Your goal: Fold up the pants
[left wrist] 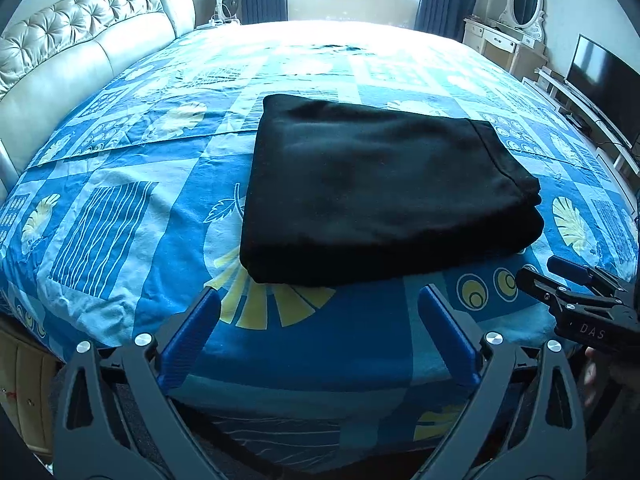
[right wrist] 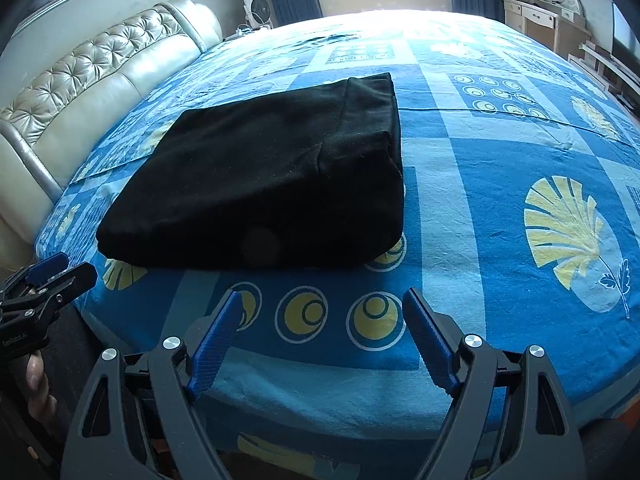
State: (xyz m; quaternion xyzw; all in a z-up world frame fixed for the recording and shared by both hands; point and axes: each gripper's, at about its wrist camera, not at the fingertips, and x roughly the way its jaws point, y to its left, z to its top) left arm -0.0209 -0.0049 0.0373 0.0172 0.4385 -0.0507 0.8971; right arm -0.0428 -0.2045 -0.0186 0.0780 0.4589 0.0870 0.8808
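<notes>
Nearest the viewer, the left gripper (left wrist: 318,300) is hovering over the near edge of the bed, its blue-padded fingers (left wrist: 192,332) standing wide apart with only the patterned bedsheet (left wrist: 120,208) showing between them. The right gripper (right wrist: 322,304) is hanging beside it in the same attitude, fingers (right wrist: 430,340) spread wide and gripping nothing; it is also appearing at the right border of the left wrist view (left wrist: 560,276). The pants (left wrist: 384,192) are lying just beyond both grippers, touching neither, toward the near side of the bed and well short of the far, sunlit end. They are black, of a soft matte fabric, and are sitting folded into a compact, roughly rectangular stack of several layers, with rounded fold edges facing the viewer and a seam line running along the right portion (right wrist: 348,120). The top surface is lying mostly smooth with faint creases. A tufted cream headboard (left wrist: 80,36) is running along the left side, and a white dressing table with an oval mirror (left wrist: 524,4) is standing at the far right.
</notes>
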